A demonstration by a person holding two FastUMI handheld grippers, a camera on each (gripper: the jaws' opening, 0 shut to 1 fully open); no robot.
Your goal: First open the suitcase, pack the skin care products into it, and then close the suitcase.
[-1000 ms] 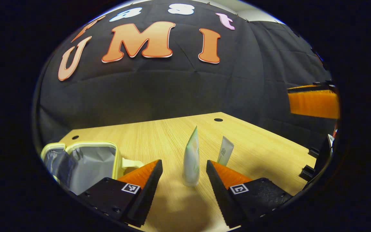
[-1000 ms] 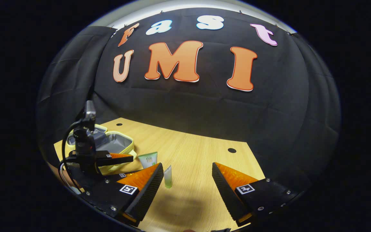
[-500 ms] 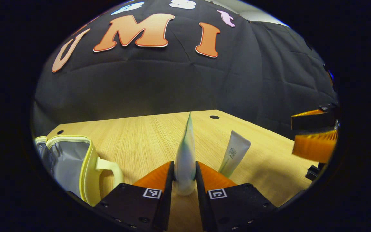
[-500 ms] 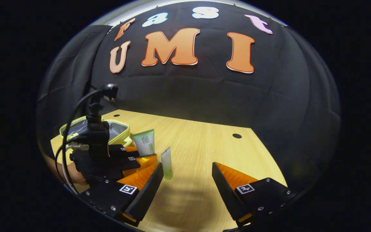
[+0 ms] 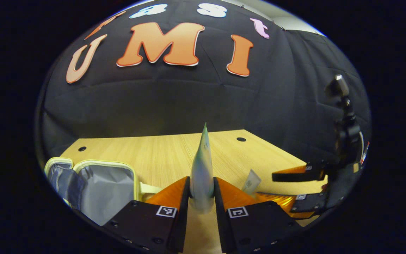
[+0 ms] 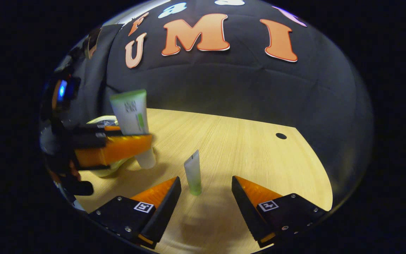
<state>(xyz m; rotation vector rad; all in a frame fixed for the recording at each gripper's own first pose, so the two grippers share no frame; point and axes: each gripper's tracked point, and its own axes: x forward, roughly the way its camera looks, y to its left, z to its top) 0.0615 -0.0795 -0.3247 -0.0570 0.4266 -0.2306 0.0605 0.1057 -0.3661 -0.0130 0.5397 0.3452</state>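
My left gripper is shut on a white-and-green tube, cap down, lifted off the wooden table. In the right gripper view that large tube hangs above the table between the left gripper's orange fingers. The yellow-rimmed suitcase lies open at the lower left of the left gripper view, its grey lining bare. My right gripper is open, its fingers on either side of a small tube standing cap down on the table. The left gripper view shows that small tube next to the right gripper.
The wooden table has round holes near its far edge. The booth's black cloth wall rises behind it. Part of the suitcase peeks out behind the left gripper in the right gripper view.
My left gripper closed on the large tube and lifted it off the table. My right gripper moved forward until its open fingers flank the small tube.
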